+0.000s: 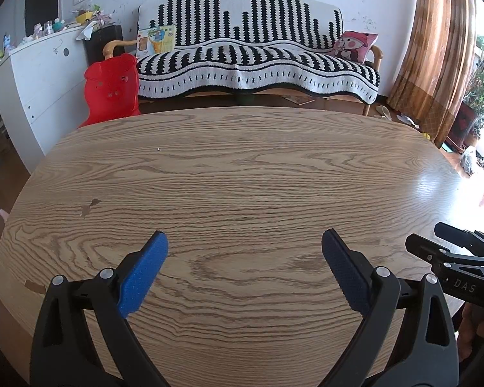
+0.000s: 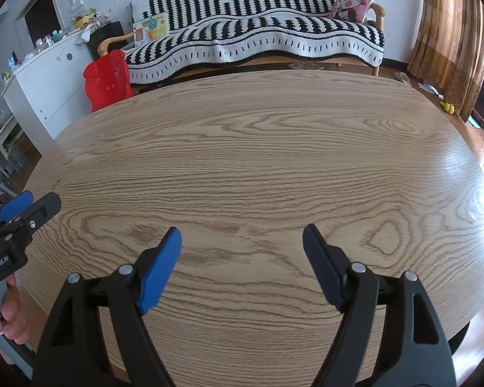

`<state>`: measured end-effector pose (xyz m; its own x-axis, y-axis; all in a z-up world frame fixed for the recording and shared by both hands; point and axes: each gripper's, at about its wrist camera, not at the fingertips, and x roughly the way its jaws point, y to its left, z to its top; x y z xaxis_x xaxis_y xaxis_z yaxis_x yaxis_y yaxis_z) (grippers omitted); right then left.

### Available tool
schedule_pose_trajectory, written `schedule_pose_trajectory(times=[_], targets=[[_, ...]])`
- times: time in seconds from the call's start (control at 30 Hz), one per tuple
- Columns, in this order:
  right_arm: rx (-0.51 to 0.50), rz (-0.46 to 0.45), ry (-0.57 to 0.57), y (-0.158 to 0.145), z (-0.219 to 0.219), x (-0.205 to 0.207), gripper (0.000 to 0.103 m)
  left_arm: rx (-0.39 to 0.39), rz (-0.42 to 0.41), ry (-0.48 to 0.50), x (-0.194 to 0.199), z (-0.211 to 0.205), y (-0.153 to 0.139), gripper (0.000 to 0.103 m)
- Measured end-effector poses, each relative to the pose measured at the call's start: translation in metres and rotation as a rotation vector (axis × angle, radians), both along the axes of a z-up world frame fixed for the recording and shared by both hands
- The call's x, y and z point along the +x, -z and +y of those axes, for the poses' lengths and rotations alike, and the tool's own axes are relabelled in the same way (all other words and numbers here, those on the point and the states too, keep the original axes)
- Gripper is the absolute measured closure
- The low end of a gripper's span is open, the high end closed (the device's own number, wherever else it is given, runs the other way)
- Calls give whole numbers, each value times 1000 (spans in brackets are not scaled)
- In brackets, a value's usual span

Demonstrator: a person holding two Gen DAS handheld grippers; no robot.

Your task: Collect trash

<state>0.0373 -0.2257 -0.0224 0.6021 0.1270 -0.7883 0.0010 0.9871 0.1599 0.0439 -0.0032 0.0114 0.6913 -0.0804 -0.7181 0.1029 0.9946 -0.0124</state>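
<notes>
A wooden oval table fills both views. Its top shows wood grain, a tiny pale speck and a chipped spot. My left gripper hovers over the near part of the table, open, with nothing between its blue pads. It also appears at the left edge of the right wrist view, held by a hand. My right gripper is open too, over bare wood, and its black tip shows in the left wrist view.
Behind the table stands a sofa under a black-and-white cover, with a pink cushion. A red plastic chair and a white cabinet are at the far left. A brown curtain hangs at the right.
</notes>
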Motion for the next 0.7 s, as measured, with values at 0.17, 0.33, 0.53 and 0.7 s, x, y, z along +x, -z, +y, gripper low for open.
schedule_pose_trajectory(times=[0.17,0.33,0.53,0.7], targets=[[-1,1,2,0,1,0,28,0,1,-2,-1,-1,0,10],[-3,1,0,0,1,0,28,2,1,-2,0,0,0,10],[-3,1,1,0,2,0,28,1,1,-3,0,0,-1,10],[-3,1,1,1,2,0,28,2,2,-2,0,0,-1,10]])
